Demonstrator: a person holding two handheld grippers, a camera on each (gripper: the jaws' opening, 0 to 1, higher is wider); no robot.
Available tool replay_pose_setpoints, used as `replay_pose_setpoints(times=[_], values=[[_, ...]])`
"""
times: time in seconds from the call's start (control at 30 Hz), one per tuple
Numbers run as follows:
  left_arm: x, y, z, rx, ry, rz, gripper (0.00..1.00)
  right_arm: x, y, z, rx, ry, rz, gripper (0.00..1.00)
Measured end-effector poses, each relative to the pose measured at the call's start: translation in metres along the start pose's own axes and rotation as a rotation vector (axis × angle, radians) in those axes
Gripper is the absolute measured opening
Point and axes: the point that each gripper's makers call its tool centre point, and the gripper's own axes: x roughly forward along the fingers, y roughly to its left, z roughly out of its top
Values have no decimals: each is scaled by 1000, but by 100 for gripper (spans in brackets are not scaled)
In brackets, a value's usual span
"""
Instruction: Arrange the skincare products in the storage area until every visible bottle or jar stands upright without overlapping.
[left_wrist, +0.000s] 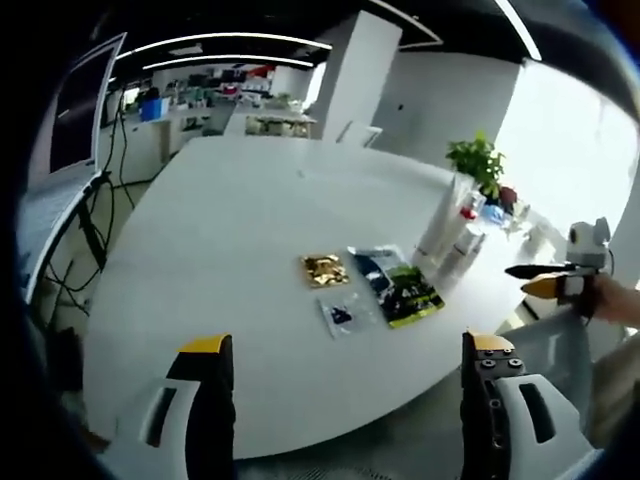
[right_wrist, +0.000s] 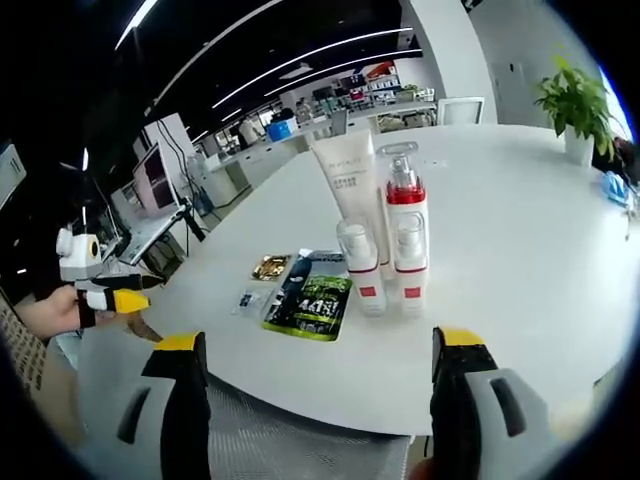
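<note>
Three skincare containers stand upright close together on the white table (right_wrist: 520, 250): a tall white tube (right_wrist: 348, 185), a red-and-white pump bottle (right_wrist: 405, 240) and a shorter red-and-white bottle (right_wrist: 362, 268). In the left gripper view they show small as the bottles (left_wrist: 448, 240) at the table's right side. Flat sachets lie beside them: a green-black one (right_wrist: 312, 300), a gold one (right_wrist: 271, 267) and a small clear one (right_wrist: 248, 298). My right gripper (right_wrist: 320, 400) is open, short of the table edge facing the bottles. My left gripper (left_wrist: 348, 400) is open with nothing in it, also off the table.
A potted plant (right_wrist: 575, 100) stands at the far right of the table, with small items near it (left_wrist: 505, 200). The right gripper (left_wrist: 555, 280) enters the left gripper view, held by a hand. Desks, monitors and cables (left_wrist: 95, 220) lie beyond the table. Wide bare tabletop (left_wrist: 220, 230) stretches left of the sachets.
</note>
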Motion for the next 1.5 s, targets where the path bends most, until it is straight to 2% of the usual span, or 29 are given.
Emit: replay_pose_setpoints(times=[0.1, 0.3, 1.5], values=[[0, 0, 0, -8, -2, 4, 92, 0, 0, 0, 0, 2, 6, 93], [1, -2, -3, 29, 19, 12, 92, 1, 0, -1, -2, 5, 10, 93], [2, 0, -6, 30, 34, 16, 90, 1, -1, -1, 3, 2, 8, 92]])
